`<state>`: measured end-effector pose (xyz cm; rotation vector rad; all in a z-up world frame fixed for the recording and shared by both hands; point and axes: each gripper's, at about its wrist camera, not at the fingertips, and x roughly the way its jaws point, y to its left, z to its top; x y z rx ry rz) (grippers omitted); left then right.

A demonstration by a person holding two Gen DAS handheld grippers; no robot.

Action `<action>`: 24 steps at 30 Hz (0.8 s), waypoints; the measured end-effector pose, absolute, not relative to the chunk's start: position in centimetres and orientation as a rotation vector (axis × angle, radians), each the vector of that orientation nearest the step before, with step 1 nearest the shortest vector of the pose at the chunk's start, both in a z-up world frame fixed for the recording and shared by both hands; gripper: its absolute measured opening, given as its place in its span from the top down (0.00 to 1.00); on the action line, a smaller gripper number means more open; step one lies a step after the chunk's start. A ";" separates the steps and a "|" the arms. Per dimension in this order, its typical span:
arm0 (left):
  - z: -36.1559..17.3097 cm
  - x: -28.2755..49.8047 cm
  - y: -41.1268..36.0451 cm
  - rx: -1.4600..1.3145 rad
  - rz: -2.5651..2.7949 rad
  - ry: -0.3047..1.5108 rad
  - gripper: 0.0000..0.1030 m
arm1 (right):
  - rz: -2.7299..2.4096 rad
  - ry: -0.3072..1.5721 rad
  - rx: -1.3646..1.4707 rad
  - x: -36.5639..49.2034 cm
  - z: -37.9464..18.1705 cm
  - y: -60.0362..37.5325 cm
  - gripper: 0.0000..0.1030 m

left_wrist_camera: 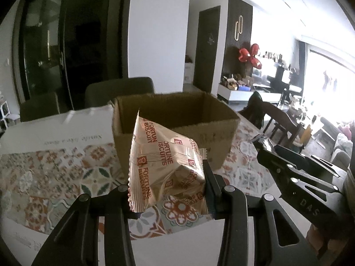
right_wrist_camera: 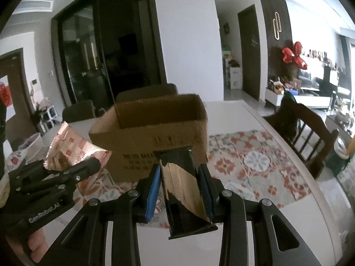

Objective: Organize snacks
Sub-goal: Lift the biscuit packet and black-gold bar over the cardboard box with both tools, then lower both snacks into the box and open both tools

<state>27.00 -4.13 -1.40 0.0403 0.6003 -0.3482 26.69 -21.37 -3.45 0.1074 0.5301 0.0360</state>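
The cardboard box (left_wrist_camera: 175, 130) stands on the table mat (left_wrist_camera: 55, 173); chairs (left_wrist_camera: 119, 88) behind it; both held packets (left_wrist_camera: 164, 166) before it.

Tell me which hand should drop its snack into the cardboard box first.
Probably right. Its gripper holds the dark snack bar directly before the cardboard box. The left gripper, holding the biscuit packet, looks slightly further back.

Both wrist cameras ride close above the desk (left_wrist_camera: 55, 133), tilted down past their own fingers toward the cardboard box (left_wrist_camera: 175, 119) at twelve o'clock, which both views share.
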 end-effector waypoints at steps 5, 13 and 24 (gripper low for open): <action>0.1 27.8 -3.6 0.052 -0.328 0.564 0.59 | 0.058 0.491 0.100 27.7 -2.0 -21.1 0.66; 1.6 29.9 -3.4 0.069 -0.306 0.539 0.59 | 0.082 0.417 0.053 30.1 -0.3 -20.5 0.66; 2.3 35.3 -3.7 0.088 -0.296 0.540 0.59 | 0.096 0.389 0.036 35.3 1.2 -20.7 0.66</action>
